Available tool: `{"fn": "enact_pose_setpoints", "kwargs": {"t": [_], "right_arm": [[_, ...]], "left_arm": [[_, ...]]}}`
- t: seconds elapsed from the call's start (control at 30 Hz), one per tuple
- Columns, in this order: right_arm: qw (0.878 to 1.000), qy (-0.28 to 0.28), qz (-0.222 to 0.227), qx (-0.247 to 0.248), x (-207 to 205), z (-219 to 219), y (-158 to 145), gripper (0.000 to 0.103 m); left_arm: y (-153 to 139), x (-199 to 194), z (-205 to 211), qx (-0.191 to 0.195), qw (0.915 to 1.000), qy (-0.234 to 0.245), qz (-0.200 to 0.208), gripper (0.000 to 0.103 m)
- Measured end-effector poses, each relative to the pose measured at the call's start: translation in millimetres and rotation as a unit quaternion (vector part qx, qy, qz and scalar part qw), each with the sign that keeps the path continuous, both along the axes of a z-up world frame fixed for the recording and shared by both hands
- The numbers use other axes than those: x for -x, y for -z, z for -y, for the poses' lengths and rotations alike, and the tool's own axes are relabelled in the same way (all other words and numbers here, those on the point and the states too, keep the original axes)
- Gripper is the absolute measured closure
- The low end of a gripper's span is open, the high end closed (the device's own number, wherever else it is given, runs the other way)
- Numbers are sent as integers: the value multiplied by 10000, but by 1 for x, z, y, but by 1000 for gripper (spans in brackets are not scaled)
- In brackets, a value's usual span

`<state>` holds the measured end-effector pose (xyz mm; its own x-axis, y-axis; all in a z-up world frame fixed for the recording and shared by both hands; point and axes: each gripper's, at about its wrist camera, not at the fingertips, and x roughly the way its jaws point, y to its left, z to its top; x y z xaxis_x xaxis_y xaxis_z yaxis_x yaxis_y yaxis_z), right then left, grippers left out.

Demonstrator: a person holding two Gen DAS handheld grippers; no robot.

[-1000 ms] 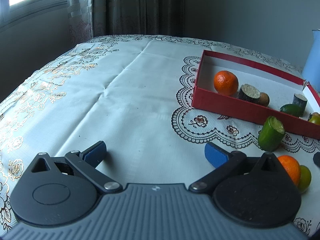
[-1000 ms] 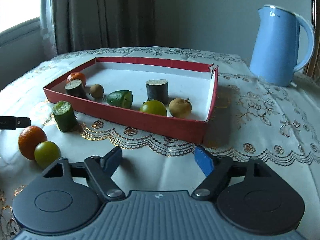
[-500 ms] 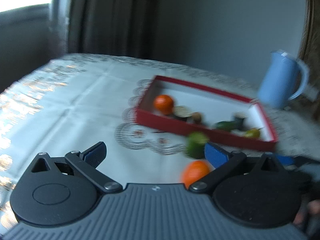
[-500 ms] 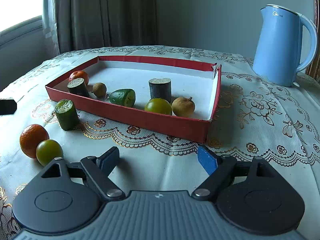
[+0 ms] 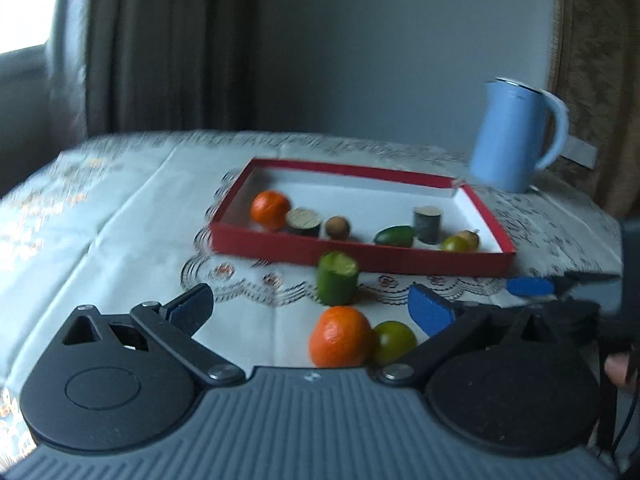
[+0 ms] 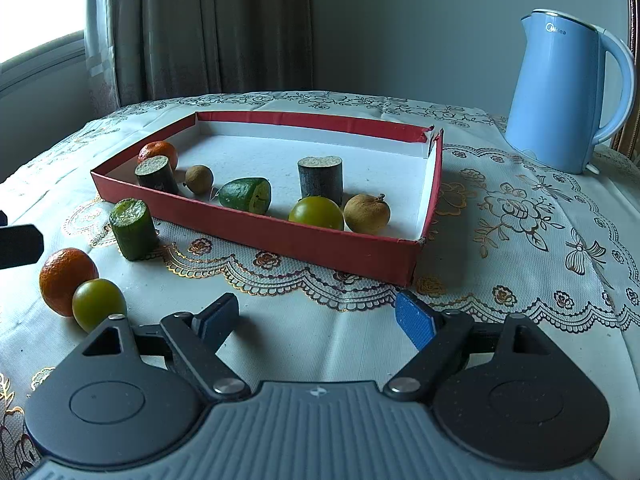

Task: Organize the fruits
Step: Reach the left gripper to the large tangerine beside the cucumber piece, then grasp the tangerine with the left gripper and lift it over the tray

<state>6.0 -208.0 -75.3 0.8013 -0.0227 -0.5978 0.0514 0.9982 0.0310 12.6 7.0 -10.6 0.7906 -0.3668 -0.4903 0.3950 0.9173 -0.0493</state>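
A red box (image 6: 256,230) with a white floor holds an orange, cut cucumber pieces, a green fruit and brown longans. Outside its front wall stand a green cucumber piece (image 5: 337,279), an orange tangerine (image 5: 341,342) and a green round fruit (image 5: 393,341). They also show in the right wrist view: cucumber piece (image 6: 133,229), tangerine (image 6: 66,280), green fruit (image 6: 99,304). My left gripper (image 5: 310,308) is open and empty, with the tangerine between its fingers. My right gripper (image 6: 316,318) is open and empty, in front of the box.
A blue electric kettle (image 6: 568,92) stands at the back right of the table. A white lace tablecloth (image 6: 520,240) covers the table. Curtains (image 6: 212,28) and a window are behind. The right gripper's blue fingertip (image 5: 530,286) shows in the left wrist view.
My left gripper has swung right and forward, so the tangerine and green fruit now lie between its fingers. My right gripper has moved slightly closer to the box.
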Motion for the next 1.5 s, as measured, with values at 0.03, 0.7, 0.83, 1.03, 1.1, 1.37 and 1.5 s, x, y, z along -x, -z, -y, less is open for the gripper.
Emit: {"fn": "enact_pose_setpoints", "kwargs": {"t": [0.03, 0.7, 0.83, 1.03, 1.1, 1.37, 1.5], "right_arm": [[10000, 0, 0, -1, 0, 0, 0, 17], [10000, -2, 0, 0, 0, 0, 0, 16], [10000, -2, 0, 0, 0, -1, 0, 16], [10000, -3, -1, 1, 0, -1, 0, 16], [10000, -4, -1, 1, 0, -1, 0, 16], [10000, -6, -2, 1, 0, -1, 0, 16], [10000, -7, -2, 2, 0, -1, 0, 16]], "left_arm": [[1, 1, 2, -116, 9999, 87, 63, 0], [35, -5, 19, -1529, 9838, 924, 120, 21], [33, -9, 21, -1481, 9837, 1010, 104, 36], [35, -14, 27, -1343, 9833, 1228, -82, 68], [35, -13, 28, -1314, 9837, 1223, -62, 69], [30, -12, 21, -1082, 9896, 947, -47, 70], [15, -21, 18, -747, 9935, 858, -90, 70]]}}
